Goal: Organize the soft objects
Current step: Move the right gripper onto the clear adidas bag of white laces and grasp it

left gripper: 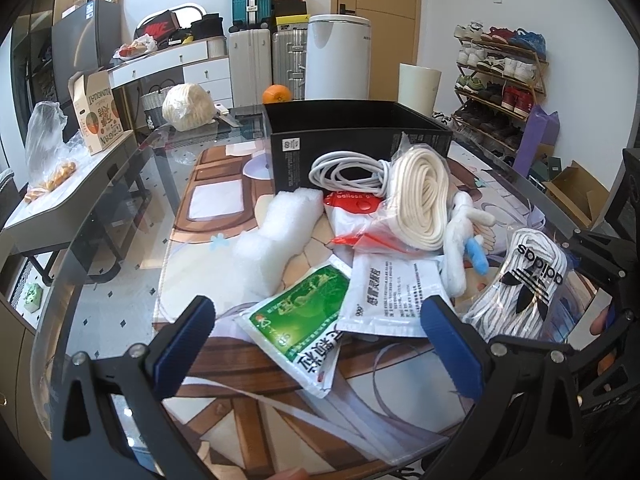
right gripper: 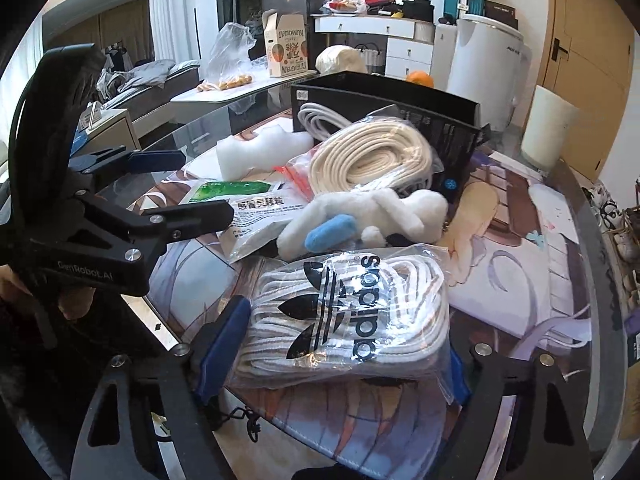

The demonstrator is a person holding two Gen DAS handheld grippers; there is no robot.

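Note:
A clear bag of white striped laces with an adidas logo (right gripper: 344, 312) lies at the near edge of the printed mat. My right gripper (right gripper: 340, 360) straddles it, and both blue pads (right gripper: 222, 344) lie against the plastic sides. The same bag (left gripper: 520, 280) shows at the right of the left wrist view. My left gripper (left gripper: 320, 344) hangs open above a green sachet (left gripper: 296, 320) and a white sachet (left gripper: 388, 292), touching neither. Behind them lie a white plush toy (right gripper: 360, 216), a bagged cream rope coil (right gripper: 368, 160) and a white foam piece (left gripper: 272, 240).
An open black box (left gripper: 352, 128) stands behind the pile, with a white cable coil (left gripper: 344, 172) and a red balloon packet (left gripper: 352, 204) in front of it. An orange (left gripper: 276, 94) and a white cylinder (left gripper: 418, 84) sit further back. The round glass table's rim (left gripper: 100, 240) curves left.

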